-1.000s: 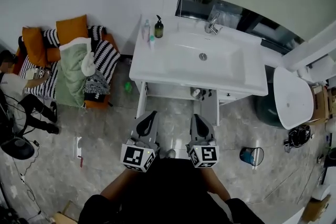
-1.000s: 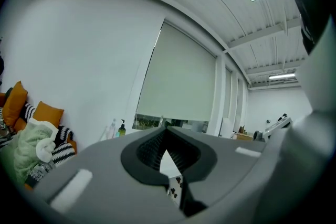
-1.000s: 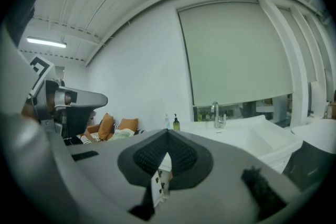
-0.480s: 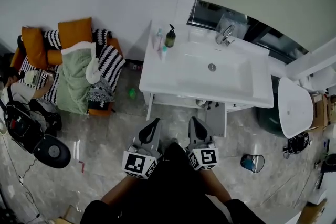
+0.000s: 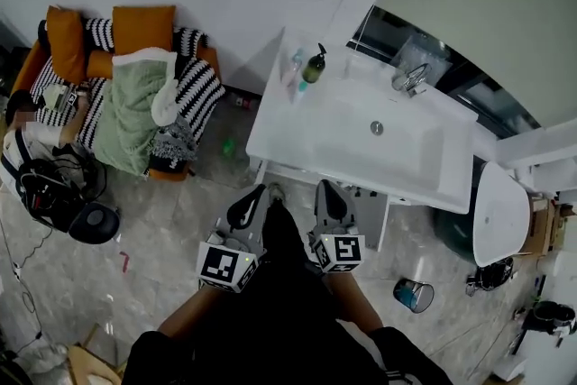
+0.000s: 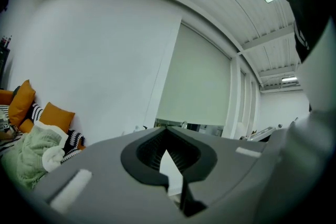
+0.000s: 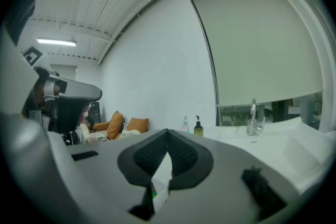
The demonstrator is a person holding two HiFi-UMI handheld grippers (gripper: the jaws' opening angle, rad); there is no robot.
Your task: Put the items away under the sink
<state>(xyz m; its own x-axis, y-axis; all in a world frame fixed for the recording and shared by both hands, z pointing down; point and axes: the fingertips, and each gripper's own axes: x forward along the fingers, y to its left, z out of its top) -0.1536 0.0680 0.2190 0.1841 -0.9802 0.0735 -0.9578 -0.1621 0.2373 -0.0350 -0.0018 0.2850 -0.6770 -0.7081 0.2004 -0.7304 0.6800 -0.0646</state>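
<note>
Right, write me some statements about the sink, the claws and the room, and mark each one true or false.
1. A dark pump bottle stands on the white sink, by the wall. True.
2. The left claw grips a bottle. False: its jaws are together with nothing between them.
3. The right claw is shut and empty. True.
4. The sofa cushions are blue. False: the cushions are orange.
</note>
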